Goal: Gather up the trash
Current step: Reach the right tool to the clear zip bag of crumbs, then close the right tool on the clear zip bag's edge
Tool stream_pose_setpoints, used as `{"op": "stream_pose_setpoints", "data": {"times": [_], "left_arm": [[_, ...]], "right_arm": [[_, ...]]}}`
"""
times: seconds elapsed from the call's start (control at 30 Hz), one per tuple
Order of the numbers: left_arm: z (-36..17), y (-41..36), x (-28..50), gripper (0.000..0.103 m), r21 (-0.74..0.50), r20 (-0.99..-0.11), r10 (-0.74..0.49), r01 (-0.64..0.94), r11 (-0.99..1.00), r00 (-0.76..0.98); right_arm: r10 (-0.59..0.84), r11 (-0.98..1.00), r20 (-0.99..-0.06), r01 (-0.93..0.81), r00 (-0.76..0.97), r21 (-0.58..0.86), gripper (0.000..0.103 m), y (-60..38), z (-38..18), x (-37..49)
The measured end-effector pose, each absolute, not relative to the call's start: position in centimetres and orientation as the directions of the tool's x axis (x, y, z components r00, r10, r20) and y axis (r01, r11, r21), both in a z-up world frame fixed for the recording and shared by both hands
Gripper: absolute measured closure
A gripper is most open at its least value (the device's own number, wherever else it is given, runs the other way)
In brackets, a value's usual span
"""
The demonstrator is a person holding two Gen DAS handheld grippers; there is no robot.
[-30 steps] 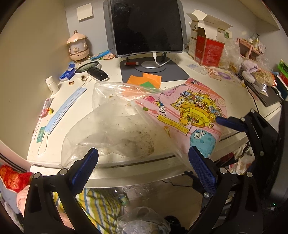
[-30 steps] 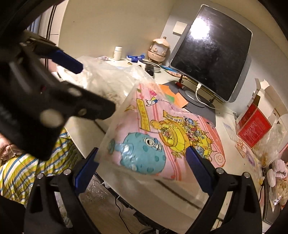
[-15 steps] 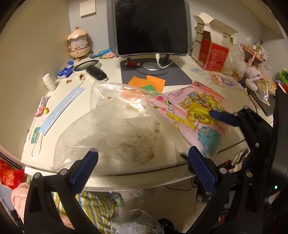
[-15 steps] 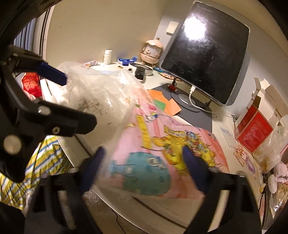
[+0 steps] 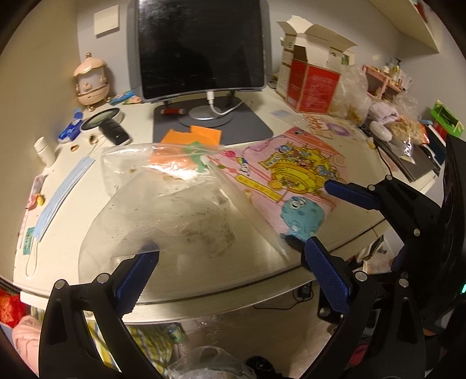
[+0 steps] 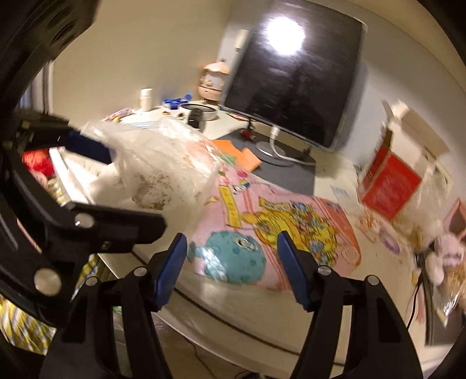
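Right gripper [image 6: 230,253] jaws, just closing, empty above pink cartoon mat [image 6: 291,227].

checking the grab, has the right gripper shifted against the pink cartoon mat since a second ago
Yes. In the left wrist view the right gripper has slid left along the pink cartoon mat, towards the clear plastic bag. Its jaws have just been closing, with nothing gripped.

A white desk [image 5: 72,210] with a rounded front edge stands against pale walls, a dark monitor [image 5: 201,46] on a grey mat [image 5: 250,128] at its back reflecting a bright lamp, a white wall plate [image 5: 106,19] beside it, a small pink shelf [image 5: 378,78] at the right, and beige floor [image 5: 303,349] below.
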State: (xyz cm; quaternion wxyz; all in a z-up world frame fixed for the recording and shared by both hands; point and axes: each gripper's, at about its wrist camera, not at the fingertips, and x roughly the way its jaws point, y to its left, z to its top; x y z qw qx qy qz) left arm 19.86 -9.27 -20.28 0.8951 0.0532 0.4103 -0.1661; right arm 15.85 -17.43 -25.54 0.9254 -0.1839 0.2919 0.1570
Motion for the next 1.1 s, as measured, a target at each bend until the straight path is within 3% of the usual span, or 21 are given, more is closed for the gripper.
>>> {"op": "stream_pose_setpoints", "data": {"times": [0.17, 0.3, 1.1], "left_arm": [[-20.1, -9.8, 19.7, 0.006, -0.042, -0.744, -0.264, 0.351, 0.935, 0.613], [-19.9, -9.1, 19.1, 0.006, -0.037, -0.733, -0.249, 0.329, 0.944, 0.633], [-17.6, -1.2, 18.4, 0.006, -0.028, -0.71, -0.135, 0.164, 0.986, 0.691]], "right_arm": [[0.175, 0.917, -0.605, -0.352, 0.776, -0.187, 0.041, -18.8, -24.7, 16.1], [0.189, 0.917, -0.599, -0.359, 0.778, -0.176, 0.032, -18.5, -24.1, 16.1], [0.366, 0.823, -0.618, -0.552, 0.696, -0.134, 0.032, -9.6, -24.1, 16.4]]}}
